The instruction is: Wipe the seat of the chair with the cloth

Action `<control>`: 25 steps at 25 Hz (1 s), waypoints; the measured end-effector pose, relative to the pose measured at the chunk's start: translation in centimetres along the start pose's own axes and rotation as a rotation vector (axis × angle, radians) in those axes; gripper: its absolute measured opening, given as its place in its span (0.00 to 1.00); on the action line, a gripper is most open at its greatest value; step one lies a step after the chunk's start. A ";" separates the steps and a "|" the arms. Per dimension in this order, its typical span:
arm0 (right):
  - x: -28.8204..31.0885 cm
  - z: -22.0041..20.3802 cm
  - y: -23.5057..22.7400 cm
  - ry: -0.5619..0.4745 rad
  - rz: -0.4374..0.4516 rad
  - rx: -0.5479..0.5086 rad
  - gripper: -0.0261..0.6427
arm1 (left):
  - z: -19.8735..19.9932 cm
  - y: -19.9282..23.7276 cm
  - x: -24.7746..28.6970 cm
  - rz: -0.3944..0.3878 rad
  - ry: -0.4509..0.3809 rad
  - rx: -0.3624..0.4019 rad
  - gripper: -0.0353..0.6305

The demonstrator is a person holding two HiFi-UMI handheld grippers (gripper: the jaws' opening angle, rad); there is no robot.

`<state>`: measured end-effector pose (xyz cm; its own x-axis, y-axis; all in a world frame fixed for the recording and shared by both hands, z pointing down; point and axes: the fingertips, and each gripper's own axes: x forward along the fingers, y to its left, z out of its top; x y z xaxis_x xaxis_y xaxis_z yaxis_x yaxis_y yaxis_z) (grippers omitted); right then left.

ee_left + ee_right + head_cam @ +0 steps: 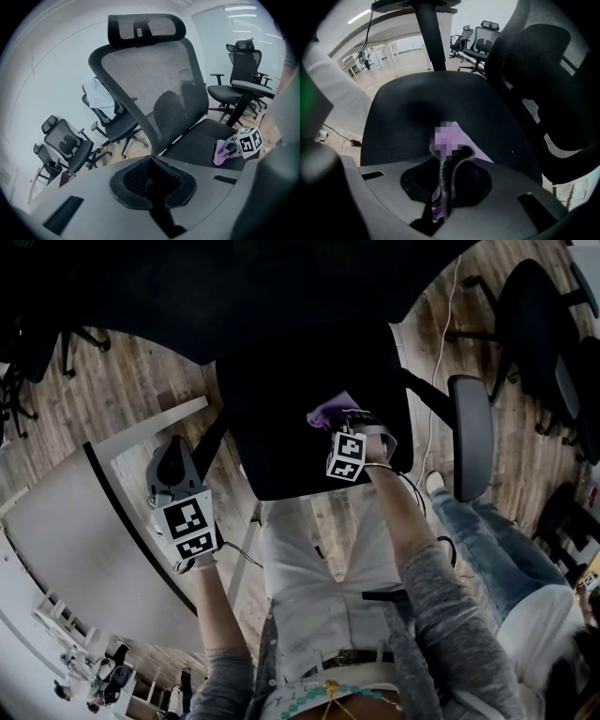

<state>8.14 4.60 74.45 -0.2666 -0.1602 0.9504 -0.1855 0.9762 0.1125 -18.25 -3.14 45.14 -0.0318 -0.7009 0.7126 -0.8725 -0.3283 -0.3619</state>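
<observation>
The cloth (461, 139) lies on the seat (401, 117), just ahead of the right gripper (450, 158) — the backrest (543, 70) to that gripper's right. The left gripper (150, 174) is off the seat, backrest ahead.

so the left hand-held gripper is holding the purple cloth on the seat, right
Not the left. The right hand-held gripper is holding the purple cloth on the seat; the right gripper view shows the cloth pinched between its jaws. The left hand-held gripper is shut on nothing.
</observation>
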 end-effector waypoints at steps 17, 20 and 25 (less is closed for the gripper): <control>-2.8 -6.4 -2.0 0.068 -0.035 0.107 0.12 | 0.1 -0.3 0.3 -0.001 0.011 0.019 0.05; -3.4 -8.1 -2.2 0.086 -0.045 0.122 0.12 | 0.1 -0.5 0.3 -0.006 0.012 0.019 0.05; -4.5 -10.2 -2.7 0.097 -0.083 0.200 0.12 | 0.1 -0.7 0.4 -0.009 0.012 0.017 0.05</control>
<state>19.53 4.21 72.80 -0.1523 -0.2142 0.9649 -0.3896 0.9102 0.1406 -17.61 -3.24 45.63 -0.0293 -0.6903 0.7229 -0.8644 -0.3456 -0.3651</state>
